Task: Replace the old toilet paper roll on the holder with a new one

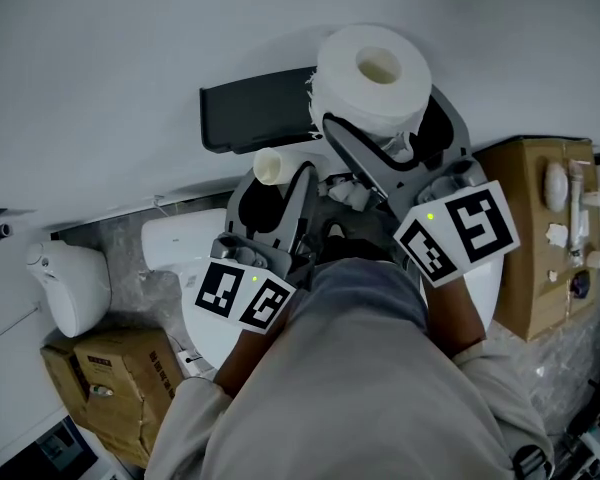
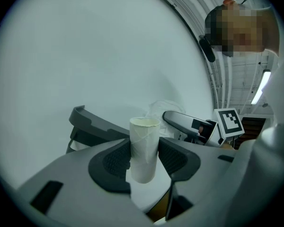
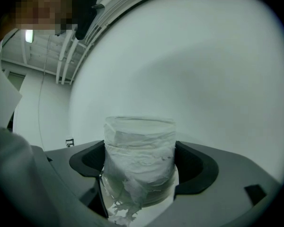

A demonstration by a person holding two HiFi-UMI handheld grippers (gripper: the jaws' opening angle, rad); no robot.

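My left gripper (image 1: 270, 193) is shut on the old roll (image 1: 268, 165), a nearly bare cardboard tube, standing upright between the pads in the left gripper view (image 2: 144, 148). My right gripper (image 1: 380, 143) is shut on the new toilet paper roll (image 1: 372, 76), a full white roll held upright; in the right gripper view the new roll (image 3: 139, 160) fills the gap, with torn paper hanging at its lower edge. The dark holder (image 1: 257, 110) is on the white wall, just left of the new roll and above the tube. It shows in the left gripper view (image 2: 92, 126) behind the tube.
A white toilet (image 1: 180, 243) sits below the holder, partly hidden by my arms. A cardboard box (image 1: 535, 238) with small items stands at the right. More cardboard boxes (image 1: 105, 383) and a white bin (image 1: 75, 288) are at the lower left.
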